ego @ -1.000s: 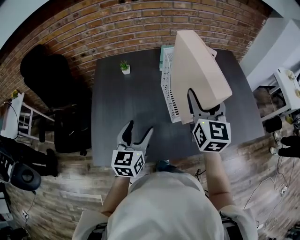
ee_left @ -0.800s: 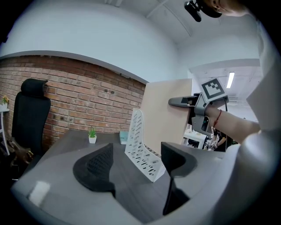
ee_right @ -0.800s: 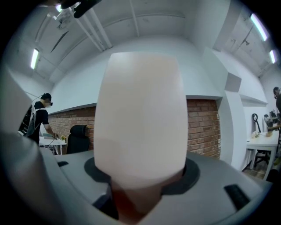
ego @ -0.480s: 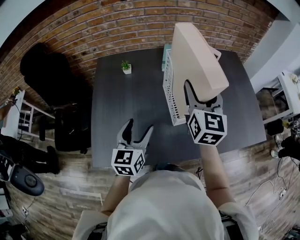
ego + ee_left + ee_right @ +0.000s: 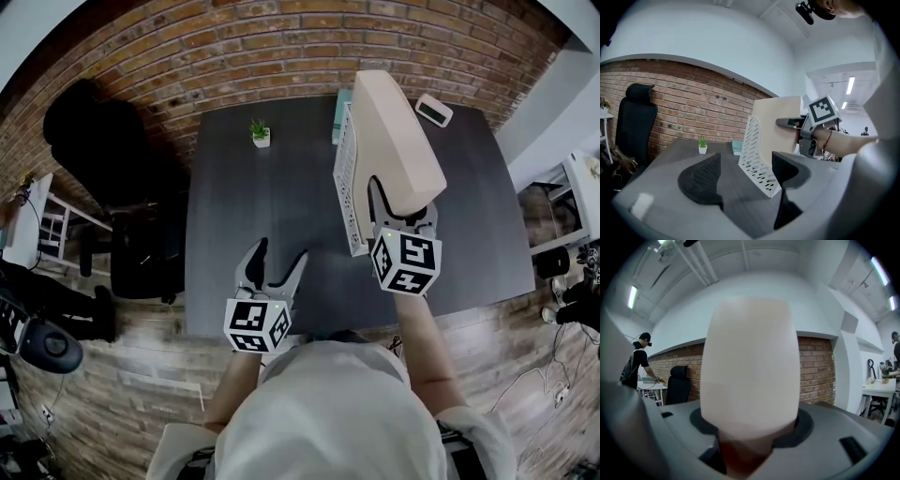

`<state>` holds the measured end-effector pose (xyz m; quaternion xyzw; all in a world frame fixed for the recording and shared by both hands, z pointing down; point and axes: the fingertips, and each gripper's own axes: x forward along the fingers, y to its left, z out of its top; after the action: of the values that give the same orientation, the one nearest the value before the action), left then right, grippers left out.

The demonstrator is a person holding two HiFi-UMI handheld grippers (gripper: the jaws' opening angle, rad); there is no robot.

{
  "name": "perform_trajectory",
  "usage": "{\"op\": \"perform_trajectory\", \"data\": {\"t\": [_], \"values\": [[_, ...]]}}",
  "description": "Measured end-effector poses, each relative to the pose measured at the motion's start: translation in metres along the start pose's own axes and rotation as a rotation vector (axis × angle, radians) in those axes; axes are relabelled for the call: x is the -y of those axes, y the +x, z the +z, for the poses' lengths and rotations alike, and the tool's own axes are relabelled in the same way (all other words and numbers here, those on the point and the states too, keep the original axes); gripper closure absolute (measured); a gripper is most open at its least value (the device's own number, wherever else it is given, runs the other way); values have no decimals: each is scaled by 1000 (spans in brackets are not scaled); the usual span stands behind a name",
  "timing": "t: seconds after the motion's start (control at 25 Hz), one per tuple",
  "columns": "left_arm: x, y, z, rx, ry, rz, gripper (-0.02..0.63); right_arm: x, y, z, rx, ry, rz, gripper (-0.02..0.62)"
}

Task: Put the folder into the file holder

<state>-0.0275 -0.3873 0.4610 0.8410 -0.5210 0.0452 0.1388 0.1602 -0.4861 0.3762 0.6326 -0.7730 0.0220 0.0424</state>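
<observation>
At the file holder (image 5: pixel 349 178), my right gripper (image 5: pixel 403 211) clamps the folder (image 5: pixel 394 131), which blocks its camera; my left gripper (image 5: pixel 279 253) gapes empty.

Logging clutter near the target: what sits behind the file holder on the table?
A small teal item, partly showing past the file holder; the raised folder hides whatever lies farther right.

big pale beige cardboard folder (image 5: pixel 398 131) swung in closer beside white holed plastic file holder (image 5: pixel 348 192), right gripper (image 5: pixel 400 204) moved left, small white gadget (image 5: pixel 434 110) now showing
</observation>
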Motion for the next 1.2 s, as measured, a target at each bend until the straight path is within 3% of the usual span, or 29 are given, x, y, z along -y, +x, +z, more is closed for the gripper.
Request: {"op": "perform_trajectory", "data": {"t": [0.56,0.92,1.2], "values": [[-5,-1,-8,-33,-4,-5,272,-5,9,-69,-29,-2,-28,308],[-7,-14,-9,-33,-6,-13,272,-13,9,-73,-43,-30,-48,278],[-5,-40,-12,-31,5,-35,272,-15,-32,-60,-17,-14,-93,275]]}}
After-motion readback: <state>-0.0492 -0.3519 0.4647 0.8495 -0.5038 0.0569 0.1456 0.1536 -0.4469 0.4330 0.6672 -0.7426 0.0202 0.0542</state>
